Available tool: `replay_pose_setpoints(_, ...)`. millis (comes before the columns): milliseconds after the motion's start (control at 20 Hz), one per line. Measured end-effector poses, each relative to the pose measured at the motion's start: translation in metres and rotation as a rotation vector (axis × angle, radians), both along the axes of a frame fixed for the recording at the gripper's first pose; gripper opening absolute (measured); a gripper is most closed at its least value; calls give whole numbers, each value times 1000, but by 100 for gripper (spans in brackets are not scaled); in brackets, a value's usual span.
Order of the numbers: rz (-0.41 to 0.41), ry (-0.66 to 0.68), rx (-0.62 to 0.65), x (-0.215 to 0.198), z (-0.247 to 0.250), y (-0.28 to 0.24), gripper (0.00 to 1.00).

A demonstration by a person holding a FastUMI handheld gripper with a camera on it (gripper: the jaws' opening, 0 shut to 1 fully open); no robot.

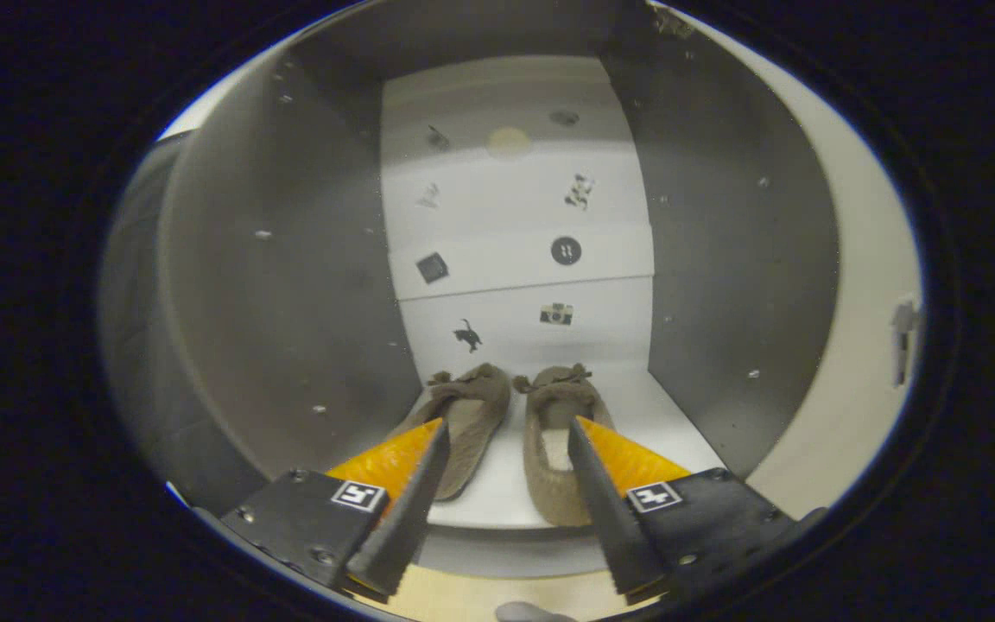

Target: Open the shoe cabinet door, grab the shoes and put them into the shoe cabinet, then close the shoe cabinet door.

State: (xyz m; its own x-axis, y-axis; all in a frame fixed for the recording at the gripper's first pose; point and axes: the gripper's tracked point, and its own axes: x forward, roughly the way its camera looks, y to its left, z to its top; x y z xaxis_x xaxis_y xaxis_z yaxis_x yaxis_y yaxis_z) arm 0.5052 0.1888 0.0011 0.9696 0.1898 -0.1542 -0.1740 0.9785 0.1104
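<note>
Inside of the shoe cabinet [290, 285] at mid-frame: grey side walls left and right, pale back panel [519, 259] dotted with small stickers, pale floor shelf [497, 505] running toward the lower middle of the frame. At the right of the frame, swung wide, the shoe cabinet door [852, 345], with a small handle near its far edge. Both shoes [510, 432] already down on the shelf, side by side at lower centre, close together but not quite touching so far as can be told. Long axes running front to back, roughly parallel, fanning out a little toward the near end; bow-trimmed toes toward the back panel, open heels toward the camera. Tongs [508, 436] spread apart and gripping nothing, fingertips overlapping the shoes in the picture, one tip per shoe; whether touching or hovering just above, cannot tell. Judged from this: placing step as good as done, release made, door-closing step up next. Needed for that, probably: a straight pull back out of the opening without dragging either slipper forward, then a sweep over to the right-hand door and a push on its outer face or edge until flush with the cabinet front. Worth minding on the way: heels near the shelf's front lip, so possibly in the door's path.
</note>
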Motion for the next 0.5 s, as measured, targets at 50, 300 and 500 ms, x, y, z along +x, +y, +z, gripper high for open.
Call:
replay_pose_setpoints(50, 20, -9, -1, -23, 2, 1, 93)
replay_pose_setpoints(300, 67, -2, -15, -152, -8, -11, 99)
replay_pose_setpoints(500, 35, -27, -61, -247, -6, -48, 99)
